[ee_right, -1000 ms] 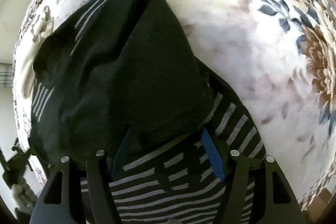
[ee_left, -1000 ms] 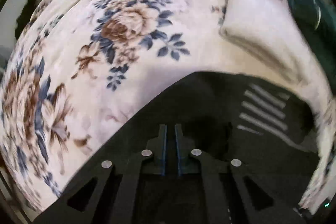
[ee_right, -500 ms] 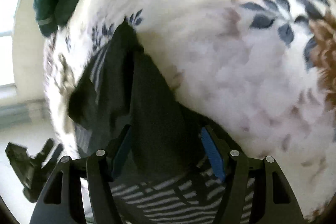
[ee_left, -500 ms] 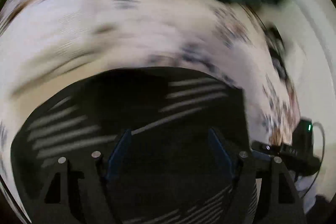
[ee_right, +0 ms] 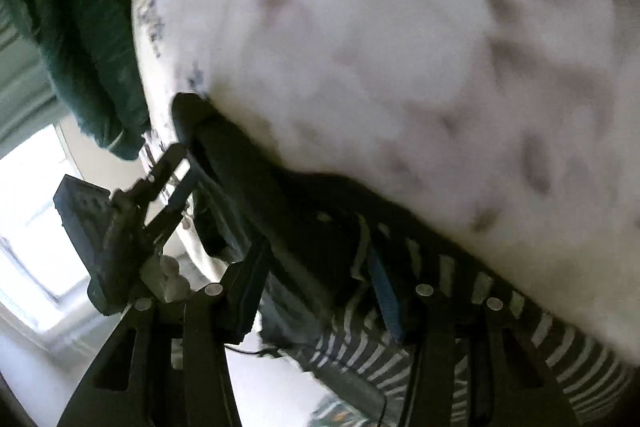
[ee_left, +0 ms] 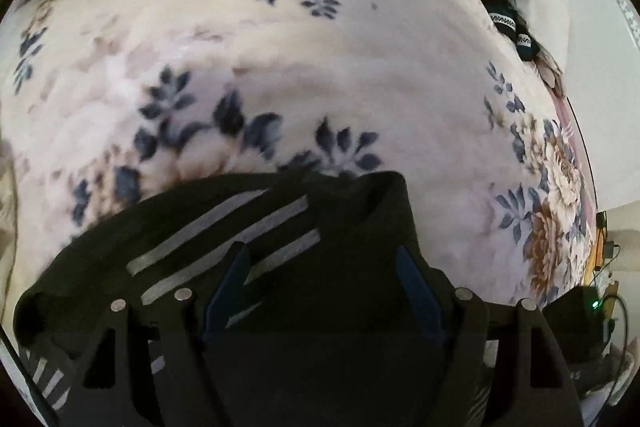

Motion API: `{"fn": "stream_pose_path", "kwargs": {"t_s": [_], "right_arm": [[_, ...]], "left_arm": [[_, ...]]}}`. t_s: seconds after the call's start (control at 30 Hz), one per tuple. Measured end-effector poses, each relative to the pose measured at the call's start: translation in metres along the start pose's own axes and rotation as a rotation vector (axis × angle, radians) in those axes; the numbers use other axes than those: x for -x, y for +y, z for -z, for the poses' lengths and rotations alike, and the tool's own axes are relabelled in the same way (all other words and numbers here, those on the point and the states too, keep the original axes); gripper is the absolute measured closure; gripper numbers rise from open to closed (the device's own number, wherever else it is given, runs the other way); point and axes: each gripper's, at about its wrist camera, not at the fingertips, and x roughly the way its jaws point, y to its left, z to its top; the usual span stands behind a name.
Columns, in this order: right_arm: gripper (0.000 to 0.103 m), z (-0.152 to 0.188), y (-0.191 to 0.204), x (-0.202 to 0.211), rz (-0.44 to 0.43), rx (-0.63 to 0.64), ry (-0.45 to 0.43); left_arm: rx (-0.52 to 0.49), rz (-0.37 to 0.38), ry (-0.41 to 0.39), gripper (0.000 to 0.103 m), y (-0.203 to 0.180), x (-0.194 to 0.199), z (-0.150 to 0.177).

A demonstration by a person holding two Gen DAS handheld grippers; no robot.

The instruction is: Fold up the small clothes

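A black garment with white stripes (ee_left: pixel 280 227) lies folded on the floral blanket (ee_left: pixel 320 67), right under my left gripper (ee_left: pixel 320 267). The left gripper's blue-padded fingers (ee_left: pixel 230 279) stand wide apart over the cloth, open. In the right wrist view the same striped garment (ee_right: pixel 320 227) fills the lower middle, blurred. My right gripper (ee_right: pixel 316 283) is open, its fingers (ee_right: pixel 384 291) on either side of a fold of the cloth. The other gripper (ee_right: pixel 120 219) shows at the left of that view.
A dark green garment (ee_right: pixel 80 27) lies at the blanket's far edge. Dark clothes with a patterned band (ee_left: pixel 504 19) sit at the far right. A black device with a green light (ee_left: pixel 584 311) and cables sits at the right edge. A bright window (ee_right: pixel 32 227) is left.
The left gripper opened, letting go of the garment, and swung round to a new side of it. The right gripper, open throughout, has tipped and moved; its view is blurred.
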Motion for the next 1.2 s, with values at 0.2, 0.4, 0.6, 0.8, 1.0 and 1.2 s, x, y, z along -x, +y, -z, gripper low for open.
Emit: {"fn": "stream_pose_path", "kwargs": {"t_s": [0.2,0.4,0.6,0.8,1.0,1.2], "right_arm": [[0.074,0.002,-0.009,-0.013,-0.097,-0.063,-0.028],[0.091,0.009,0.005,-0.010,-0.017,0.005,-0.085],[0.093,0.003,-0.001,0.006,0.046,0.039,-0.117],[0.094,-0.004,0.006,0.003,0.064,0.057,-0.095],[0.081,-0.012,-0.002,0.002,0.016,0.012,-0.035],[0.080,-0.014,-0.002,-0.004,0.000,0.006,-0.007]], "left_arm": [[-0.039,0.025,0.005,0.099,-0.007,-0.009,-0.016],[-0.063,0.025,-0.055,0.102,-0.004,0.006,-0.016],[0.055,0.021,-0.105,0.103,0.036,0.018,-0.015],[0.184,0.170,-0.102,0.101,0.061,0.022,-0.009],[0.160,0.203,-0.007,0.092,0.046,-0.006,-0.007],[0.115,0.213,-0.059,0.102,0.033,-0.003,0.004]]}}
